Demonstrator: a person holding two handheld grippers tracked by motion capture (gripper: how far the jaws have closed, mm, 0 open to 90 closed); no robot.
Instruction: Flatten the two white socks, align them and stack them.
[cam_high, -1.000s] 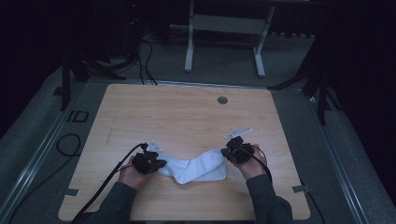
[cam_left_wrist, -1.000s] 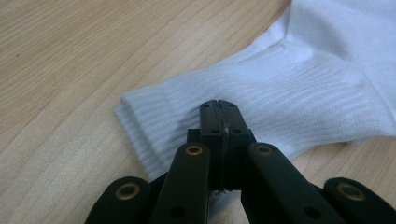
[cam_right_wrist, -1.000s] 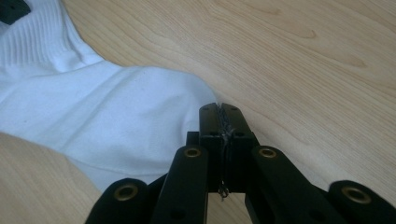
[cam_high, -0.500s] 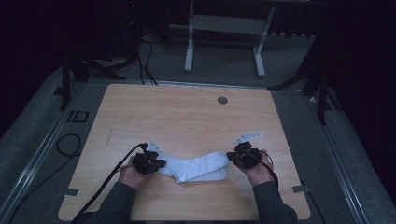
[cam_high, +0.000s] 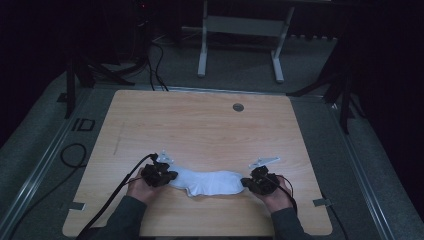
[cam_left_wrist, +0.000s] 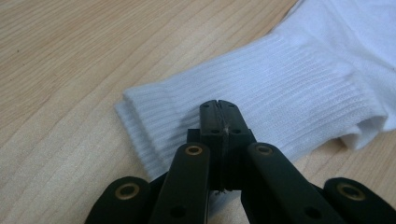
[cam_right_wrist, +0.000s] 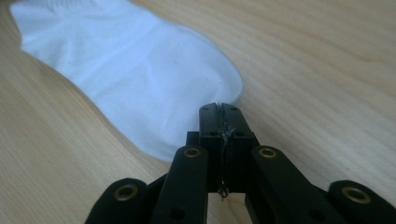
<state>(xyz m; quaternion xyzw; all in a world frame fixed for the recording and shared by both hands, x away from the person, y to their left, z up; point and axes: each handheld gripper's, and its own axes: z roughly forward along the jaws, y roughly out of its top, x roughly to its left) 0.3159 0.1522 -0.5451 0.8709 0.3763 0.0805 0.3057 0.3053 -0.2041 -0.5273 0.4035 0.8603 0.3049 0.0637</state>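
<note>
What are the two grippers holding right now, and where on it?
Both are shut on the white sock: the left gripper pinches its ribbed cuff end, the right gripper pinches the toe end. The sock lies stretched on the table.

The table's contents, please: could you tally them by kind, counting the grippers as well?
White socks: 1, the sock lying flat on the table
Black grippers: 2, the left gripper at its ribbed cuff and the right gripper at its toe
Total: 3
</note>
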